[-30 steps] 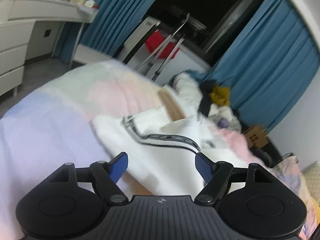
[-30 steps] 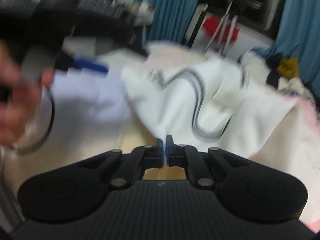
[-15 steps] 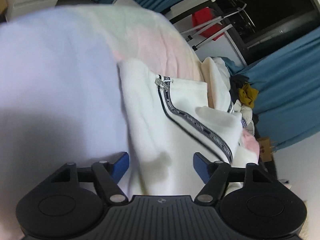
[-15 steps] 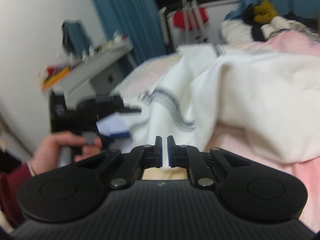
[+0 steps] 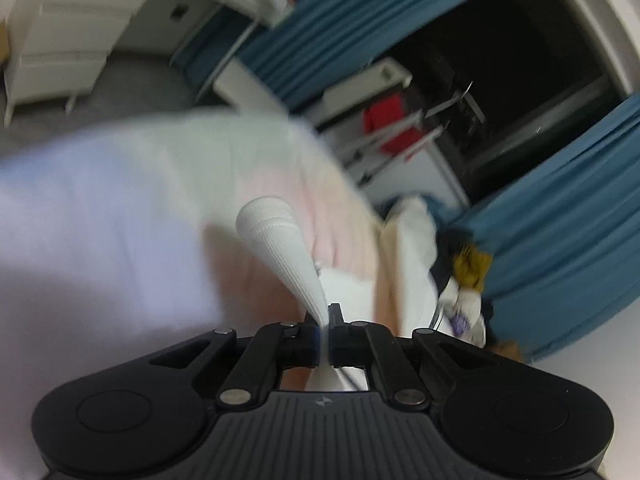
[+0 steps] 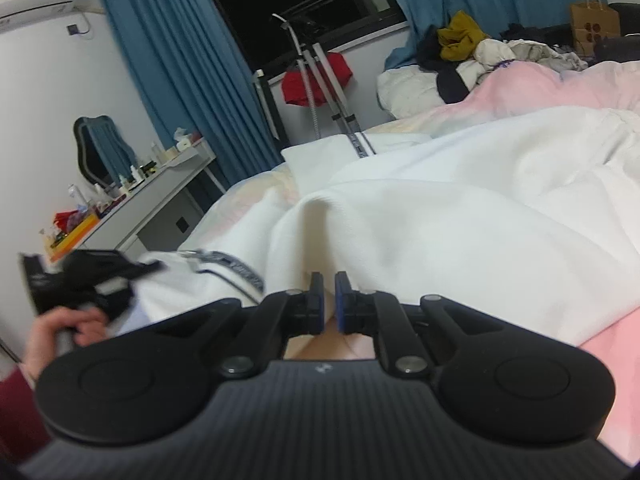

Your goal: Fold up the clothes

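Note:
A white zip-up garment (image 6: 440, 220) with a dark striped zipper band (image 6: 236, 268) lies spread on the pastel bed cover (image 6: 560, 84). My left gripper (image 5: 325, 320) is shut on a ribbed white edge of the garment (image 5: 276, 236), which stands up between its fingers. The left gripper also shows at the left of the right wrist view (image 6: 92, 280), held by a hand, at the garment's zipper end. My right gripper (image 6: 329, 300) is nearly shut with a narrow gap, low over the garment's near edge; I cannot tell whether cloth is pinched in it.
A pile of other clothes (image 6: 480, 52) lies at the bed's far end before blue curtains (image 6: 172, 60). A drying rack with a red item (image 6: 316, 76) stands by the dark window. A white desk with small bottles (image 6: 152, 188) stands left of the bed.
My left gripper was open above the garment and has shut on its ribbed edge and lifted it. The right gripper stayed nearly shut and swung lower over the garment.

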### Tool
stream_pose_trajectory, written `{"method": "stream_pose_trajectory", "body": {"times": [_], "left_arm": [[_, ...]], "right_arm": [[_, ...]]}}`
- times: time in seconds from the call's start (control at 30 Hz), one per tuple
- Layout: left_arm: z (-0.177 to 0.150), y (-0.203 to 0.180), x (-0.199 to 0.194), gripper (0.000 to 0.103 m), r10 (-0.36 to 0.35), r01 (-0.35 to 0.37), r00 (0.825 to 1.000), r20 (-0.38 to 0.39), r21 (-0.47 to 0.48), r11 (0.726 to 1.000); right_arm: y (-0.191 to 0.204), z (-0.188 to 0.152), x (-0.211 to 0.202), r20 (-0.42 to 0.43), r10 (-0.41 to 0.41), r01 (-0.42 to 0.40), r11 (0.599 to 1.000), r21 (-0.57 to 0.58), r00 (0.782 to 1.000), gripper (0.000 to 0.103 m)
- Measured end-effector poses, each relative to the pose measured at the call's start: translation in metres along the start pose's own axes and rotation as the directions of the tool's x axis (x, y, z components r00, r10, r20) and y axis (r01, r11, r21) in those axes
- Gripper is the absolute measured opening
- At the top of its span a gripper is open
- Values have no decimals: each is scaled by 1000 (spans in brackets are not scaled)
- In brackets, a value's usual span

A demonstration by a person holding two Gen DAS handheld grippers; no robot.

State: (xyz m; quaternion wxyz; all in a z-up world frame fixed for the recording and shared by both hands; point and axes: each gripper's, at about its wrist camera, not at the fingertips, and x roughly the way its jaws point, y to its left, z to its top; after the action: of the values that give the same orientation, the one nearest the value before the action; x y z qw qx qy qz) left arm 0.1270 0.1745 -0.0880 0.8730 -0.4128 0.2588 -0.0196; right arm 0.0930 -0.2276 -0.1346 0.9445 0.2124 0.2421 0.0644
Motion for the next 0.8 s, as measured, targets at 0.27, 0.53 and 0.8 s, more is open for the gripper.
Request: {"method": "stream_pose_trajectory", "body": {"times": [0.27,0.53,0.8], "left_arm": [[50,7,-84,4,93,-86,968,232,-40,996],[53,68,-107,4,305,-284,937,171,-139,949],[47,76,-121,5,311,-290,941,131,-159,944]], "right_arm": [[-1,-3,-5,6,-70,70,997,-12,998,9],[1,-8,-13,1,-133,133,991,-16,991,9],[-54,38,-37,69,-224,213,967,140,972,55]]}}
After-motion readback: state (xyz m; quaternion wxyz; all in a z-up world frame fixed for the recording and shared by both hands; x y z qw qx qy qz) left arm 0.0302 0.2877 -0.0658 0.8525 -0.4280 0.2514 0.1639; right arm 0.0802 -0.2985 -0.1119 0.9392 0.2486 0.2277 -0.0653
